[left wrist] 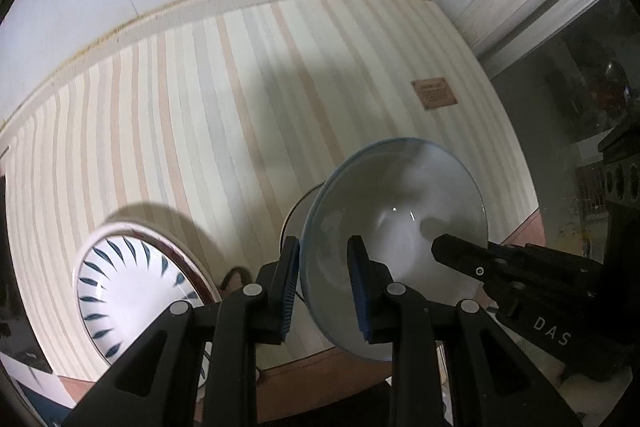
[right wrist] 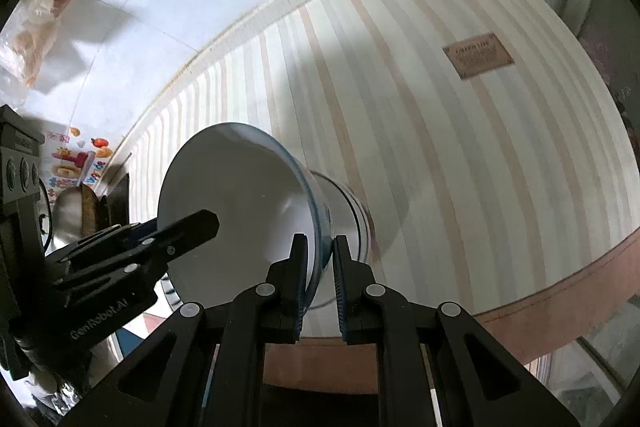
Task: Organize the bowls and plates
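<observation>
Stretching across both views, the striped tablecloth (left wrist: pixel 224 115) is lying smooth under us, its pale cream, peach and grey bands running toward the far wall, with a small brown rectangular label (left wrist: pixel 434 94) stitched on at the far right. We are seeing a round plate (left wrist: pixel 132 287) resting flat at the near left, glossy white with dark blue leaf strokes fanning around the well and a dark rim line. We are holding a white glazed bowl (left wrist: pixel 400 227) with a thin blue rim tilted above the cloth near the table's near edge, its flared wall and narrow foot showing in the right view. Our left gripper (left wrist: pixel 324 287) is clamping its ribbed blue pads on the bowl's left rim, and our right gripper (right wrist: pixel 320 279) is pinching the opposite rim between its fingers.
</observation>
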